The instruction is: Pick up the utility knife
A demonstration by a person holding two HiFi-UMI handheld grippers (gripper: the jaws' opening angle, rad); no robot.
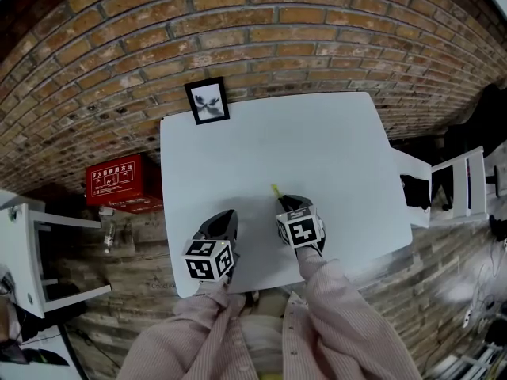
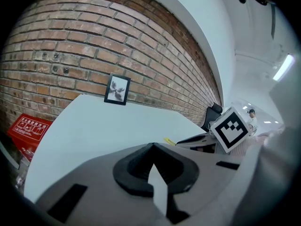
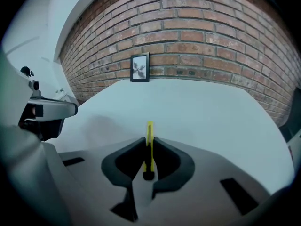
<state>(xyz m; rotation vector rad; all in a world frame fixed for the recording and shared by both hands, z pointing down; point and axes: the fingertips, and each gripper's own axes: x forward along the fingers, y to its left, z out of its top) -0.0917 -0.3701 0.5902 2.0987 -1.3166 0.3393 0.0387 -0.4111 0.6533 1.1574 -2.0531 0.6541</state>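
Utility knife (image 3: 149, 140), slim yellow plastic body with a dark slider at the near end. It lies low over the near half of the white rectangular table (image 1: 333, 133), about 6 o'clock from the table's centre. In the head view its yellow tip (image 1: 276, 190) sticks out toward 11 o'clock.

Right gripper (image 3: 149, 139) has its jaws drawn in close, one dark pad on each flat side of the body. The grip sits at the slider end, and most of the length pokes out ahead. Whether the utility knife has left the surface I cannot tell.

Step in hand, as I judge it: secure the grip, then lift. Hold the squeeze square across the flat sides so the thin body does not twist or pivot. Raise it straight up. The hold is at the tail, so the front may droop; a slow, level lift should suit.

Left gripper (image 2: 151, 147), at 8 o'clock from the right one, has its jaws together on nothing and rests near the table's front edge.

Small black-framed picture (image 1: 207, 100) leans at the table's far edge, 11 o'clock from the knife, against a red brick wall (image 1: 261, 22).
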